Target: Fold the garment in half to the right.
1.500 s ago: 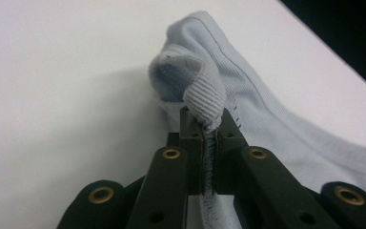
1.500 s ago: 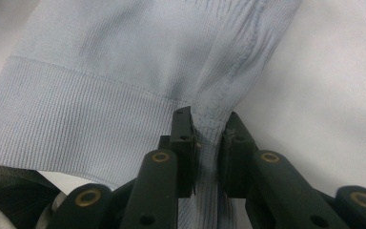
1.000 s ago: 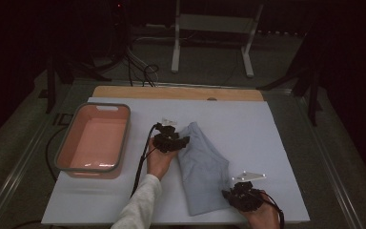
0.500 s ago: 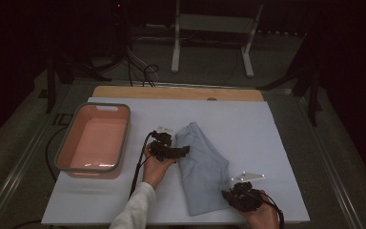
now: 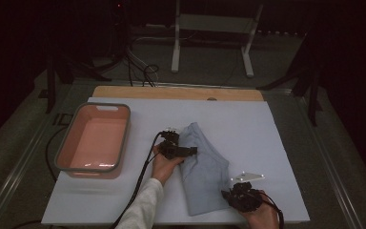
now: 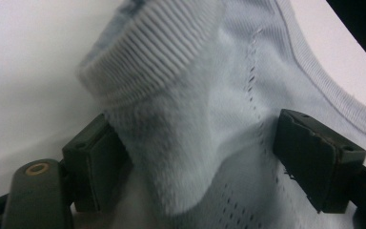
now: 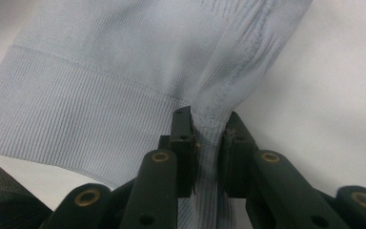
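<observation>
The left gripper (image 6: 195,162) has just spread its fingers, a fold of garment (image 5: 205,167) loose between them; the right gripper (image 7: 207,138) pinches its hem on the bench (image 5: 267,138).

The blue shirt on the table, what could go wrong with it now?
1. The left gripper stands open around a ribbed fold of the blue shirt; if it lifts now, the fold may slip out.
2. The right gripper pinches only the hem corner, so a hard pull might stretch it or undo the folding.
</observation>
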Demonstrator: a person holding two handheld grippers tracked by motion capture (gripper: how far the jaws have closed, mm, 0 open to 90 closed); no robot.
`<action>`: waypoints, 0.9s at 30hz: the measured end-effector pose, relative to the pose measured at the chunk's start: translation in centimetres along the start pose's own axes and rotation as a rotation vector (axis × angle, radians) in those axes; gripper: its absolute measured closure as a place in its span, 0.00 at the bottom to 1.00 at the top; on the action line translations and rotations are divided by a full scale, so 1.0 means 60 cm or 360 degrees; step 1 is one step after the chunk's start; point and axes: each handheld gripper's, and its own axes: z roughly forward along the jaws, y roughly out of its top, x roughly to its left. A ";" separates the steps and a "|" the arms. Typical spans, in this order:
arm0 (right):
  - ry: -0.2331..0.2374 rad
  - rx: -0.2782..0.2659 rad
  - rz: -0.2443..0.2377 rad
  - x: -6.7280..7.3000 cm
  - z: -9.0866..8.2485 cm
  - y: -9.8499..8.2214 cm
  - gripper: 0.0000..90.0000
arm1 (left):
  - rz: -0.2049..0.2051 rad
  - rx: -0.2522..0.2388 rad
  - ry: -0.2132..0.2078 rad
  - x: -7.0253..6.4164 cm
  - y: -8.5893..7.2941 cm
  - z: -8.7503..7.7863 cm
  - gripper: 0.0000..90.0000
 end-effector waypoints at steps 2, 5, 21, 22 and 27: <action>0.0000 0.0001 0.0002 0.000 0.000 0.000 0.88 | 0.0008 0.0016 -0.0001 -0.004 0.003 0.006 0.25; 0.0002 0.0002 0.0004 0.000 0.000 0.001 0.88 | 0.0022 0.0049 -0.0036 -0.013 0.005 0.013 0.38; 0.0038 -0.0013 0.0059 -0.003 0.000 0.004 0.87 | 0.0034 -0.0008 -0.0139 -0.012 0.021 -0.022 0.96; 0.0041 -0.0018 0.0059 -0.003 -0.001 0.005 0.87 | 0.0030 -0.0010 -0.0143 -0.012 0.021 -0.025 0.96; 0.0045 -0.0051 0.0068 0.003 -0.003 0.009 0.88 | 0.0010 -0.0034 -0.0160 -0.006 0.029 -0.040 0.97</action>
